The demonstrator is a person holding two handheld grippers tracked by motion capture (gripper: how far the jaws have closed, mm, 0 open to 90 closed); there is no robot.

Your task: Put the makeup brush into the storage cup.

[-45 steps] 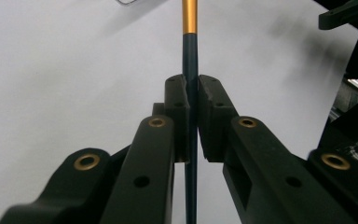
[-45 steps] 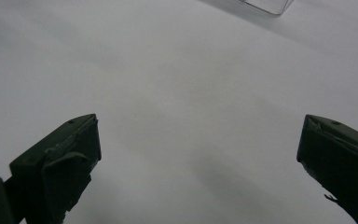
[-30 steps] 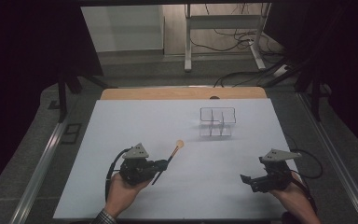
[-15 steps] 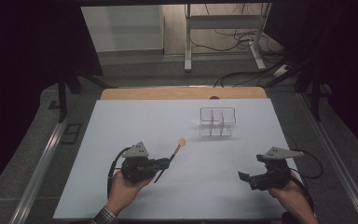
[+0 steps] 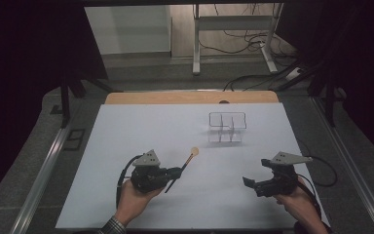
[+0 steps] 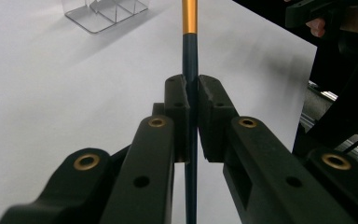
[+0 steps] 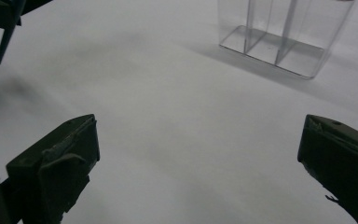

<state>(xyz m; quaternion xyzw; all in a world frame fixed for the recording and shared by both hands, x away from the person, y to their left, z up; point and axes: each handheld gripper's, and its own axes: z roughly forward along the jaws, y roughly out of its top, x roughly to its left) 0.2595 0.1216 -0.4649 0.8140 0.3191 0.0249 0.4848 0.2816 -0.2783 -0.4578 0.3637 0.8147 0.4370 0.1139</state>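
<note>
a thin dark stick (image 6: 189, 70) with an orange top is pinched between the fingers (image 6: 177, 100) of the left gripper (image 5: 175, 174). it pokes out past them, up off the white table (image 5: 126, 131). far ahead of them a clear box (image 5: 227, 126) is seen. the right gripper's (image 5: 251, 182) fingers (image 7: 58, 161) are spread wide, with nothing between them.

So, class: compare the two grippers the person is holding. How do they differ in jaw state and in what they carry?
The left gripper has its jaws shut on a thin dark-handled tool with an orange band; the right gripper stands with its jaws wide apart and nothing between them. The left gripper points toward the clear divided box, while the right one points left across the white table. Both are black, hand-held and topped by a grey plate.
</note>
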